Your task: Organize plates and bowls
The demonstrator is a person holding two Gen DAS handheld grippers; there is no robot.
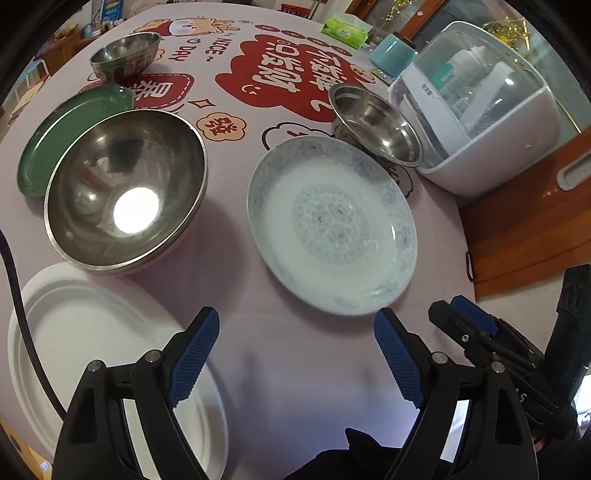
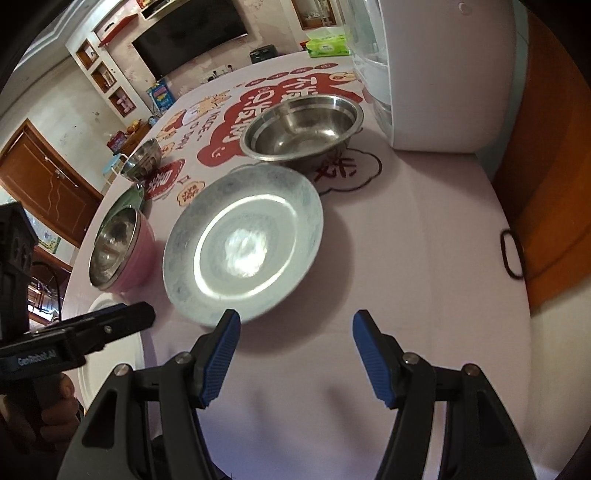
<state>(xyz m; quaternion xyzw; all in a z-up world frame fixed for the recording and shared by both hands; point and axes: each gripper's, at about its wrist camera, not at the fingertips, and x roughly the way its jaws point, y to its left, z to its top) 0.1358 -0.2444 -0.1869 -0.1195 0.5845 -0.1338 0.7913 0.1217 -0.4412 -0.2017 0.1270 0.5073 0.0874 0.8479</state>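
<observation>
A blue-patterned white plate [image 1: 332, 225] [image 2: 243, 243] lies mid-table, just beyond both grippers. My left gripper [image 1: 295, 332] hangs open over bare cloth, between that plate and a plain white plate [image 1: 92, 347] at the near left. The right gripper [image 2: 293, 334] is open too, empty, its left finger near the patterned plate's near rim. A large steel bowl [image 1: 125, 192] with a pink outside [image 2: 122, 251] sits left, half over a green plate [image 1: 74, 122]. A small steel bowl [image 1: 123, 55] stands far back. Another steel bowl [image 1: 376, 122] [image 2: 303, 129] sits behind the patterned plate.
A white appliance with a clear lid [image 1: 480, 122] [image 2: 436, 74] stands at the right table edge. A green tissue pack [image 1: 345, 31] and a teal box [image 1: 393, 51] sit at the back. A black hair tie [image 2: 511, 254] lies near the right edge. An orange wooden floor [image 1: 524, 236] shows beyond.
</observation>
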